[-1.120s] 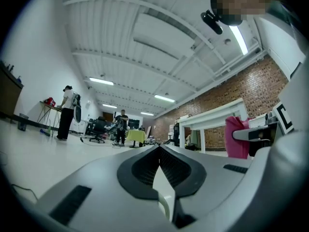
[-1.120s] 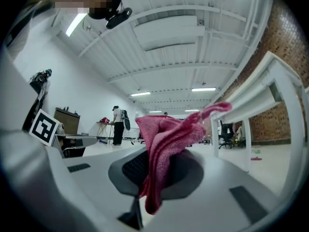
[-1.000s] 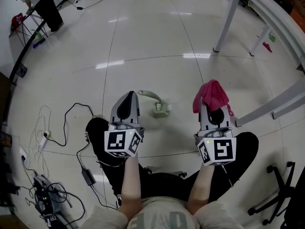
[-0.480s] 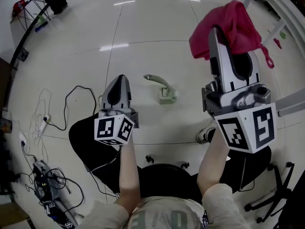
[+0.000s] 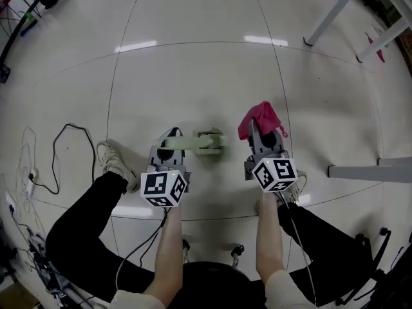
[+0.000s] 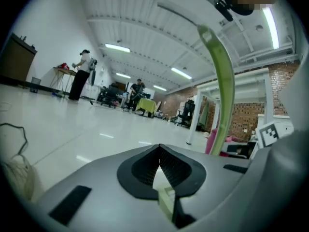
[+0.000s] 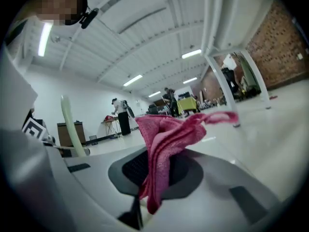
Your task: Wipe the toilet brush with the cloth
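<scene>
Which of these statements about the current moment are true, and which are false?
1. The right gripper's fingers are shut on a pink cloth. True.
2. In the head view, the head of the toilet brush lies between the left gripper and the right gripper. True.
3. The toilet brush is blue. False: it is pale green.
4. The cloth is draped over the toilet brush. False: it is in the right gripper, apart from the brush.
</scene>
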A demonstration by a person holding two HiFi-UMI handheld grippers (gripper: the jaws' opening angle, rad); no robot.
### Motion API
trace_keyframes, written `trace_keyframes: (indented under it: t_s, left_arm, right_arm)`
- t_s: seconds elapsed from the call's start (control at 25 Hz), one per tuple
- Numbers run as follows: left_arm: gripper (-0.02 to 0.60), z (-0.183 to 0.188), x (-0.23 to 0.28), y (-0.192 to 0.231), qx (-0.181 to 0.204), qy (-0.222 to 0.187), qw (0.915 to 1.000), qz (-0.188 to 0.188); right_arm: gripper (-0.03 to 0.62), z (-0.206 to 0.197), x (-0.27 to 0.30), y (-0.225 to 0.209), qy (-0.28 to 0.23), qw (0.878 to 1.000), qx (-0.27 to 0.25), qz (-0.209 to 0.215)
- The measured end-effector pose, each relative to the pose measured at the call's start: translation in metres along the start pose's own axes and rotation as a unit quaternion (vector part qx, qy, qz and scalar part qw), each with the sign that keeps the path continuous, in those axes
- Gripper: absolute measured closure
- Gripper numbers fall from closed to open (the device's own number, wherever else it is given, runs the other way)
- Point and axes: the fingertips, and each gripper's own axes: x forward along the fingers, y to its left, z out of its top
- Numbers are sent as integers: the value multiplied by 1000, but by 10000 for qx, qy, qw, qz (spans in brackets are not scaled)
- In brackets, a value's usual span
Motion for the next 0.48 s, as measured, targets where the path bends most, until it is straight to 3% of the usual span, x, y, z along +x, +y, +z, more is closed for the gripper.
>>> trace_keyframes:
  t_s: [0.08, 0.2, 0.48]
  left_arm:
    - [577, -32, 15, -4, 54, 108, 9997, -228]
    - [577, -62, 37, 4, 78, 143, 9989, -440]
    - [577, -95, 46, -5, -61, 352, 9960, -820]
  right_arm:
    - [563, -55, 16, -26, 272, 9992, 273, -97]
    - [562, -106, 47, -42, 401, 9967, 698, -52]
    - [563, -160, 49, -25, 835, 9907, 1045, 237]
